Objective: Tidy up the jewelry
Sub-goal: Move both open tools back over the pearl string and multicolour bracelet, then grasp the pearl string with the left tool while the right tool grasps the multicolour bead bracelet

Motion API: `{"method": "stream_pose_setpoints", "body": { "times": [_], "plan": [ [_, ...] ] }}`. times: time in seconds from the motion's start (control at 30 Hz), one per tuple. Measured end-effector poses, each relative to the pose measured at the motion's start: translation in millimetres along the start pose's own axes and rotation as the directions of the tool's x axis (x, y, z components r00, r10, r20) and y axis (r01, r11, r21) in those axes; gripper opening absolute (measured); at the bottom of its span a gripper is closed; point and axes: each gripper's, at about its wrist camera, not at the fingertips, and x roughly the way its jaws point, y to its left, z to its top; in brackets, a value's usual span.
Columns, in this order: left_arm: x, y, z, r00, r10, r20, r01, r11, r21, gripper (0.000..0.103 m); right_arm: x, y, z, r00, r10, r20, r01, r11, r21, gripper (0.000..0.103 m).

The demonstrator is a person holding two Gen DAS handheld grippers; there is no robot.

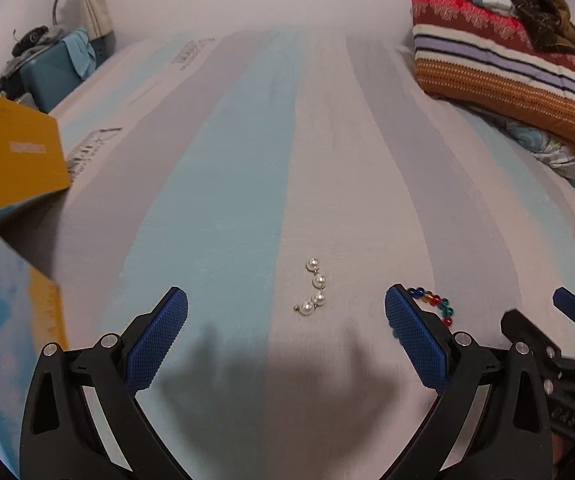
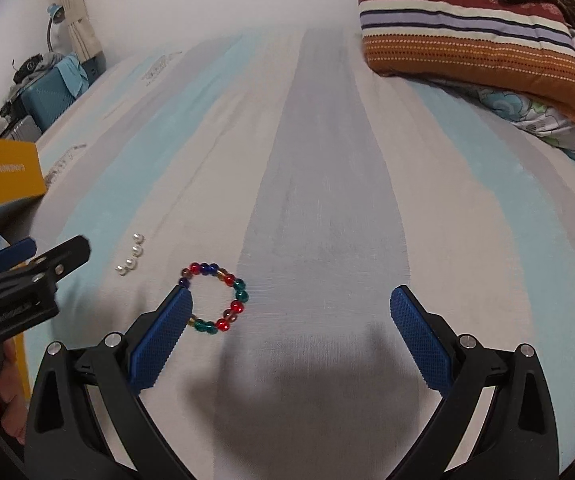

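A short string of white pearls [image 1: 313, 288] lies on the striped bed sheet, just ahead of my open left gripper [image 1: 286, 304] and between its fingers. It also shows in the right wrist view [image 2: 132, 261]. A ring of coloured beads [image 2: 217, 298] lies on the sheet beside the left finger of my open right gripper [image 2: 291, 300], which partly hides it. In the left wrist view the beads [image 1: 433, 304] peek out behind my right finger. Both grippers are empty.
An open yellow and blue box [image 1: 15, 160] stands at the left edge of the bed, seen also in the right wrist view [image 2: 7, 176]. Folded striped quilts and pillows [image 2: 475, 40] are piled at the far right. A blue case [image 1: 51, 76] stands beyond the bed.
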Motion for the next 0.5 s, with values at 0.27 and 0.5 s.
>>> {"method": "stream_pose_setpoints", "body": {
  "times": [0.27,0.5],
  "plan": [
    [47,-1,3,0.998,0.018,-0.053,-0.019,1.0,-0.01,0.097,34,8,-4,0.999,-0.004,-0.054,0.003,1.0,-0.028,0.095],
    [65,-2,2,0.997,0.019,-0.077,-0.019,1.0,0.004,0.097,46,19,-4,0.997,0.014,-0.071,-0.017,0.999,-0.044,0.09]
  ]
}}
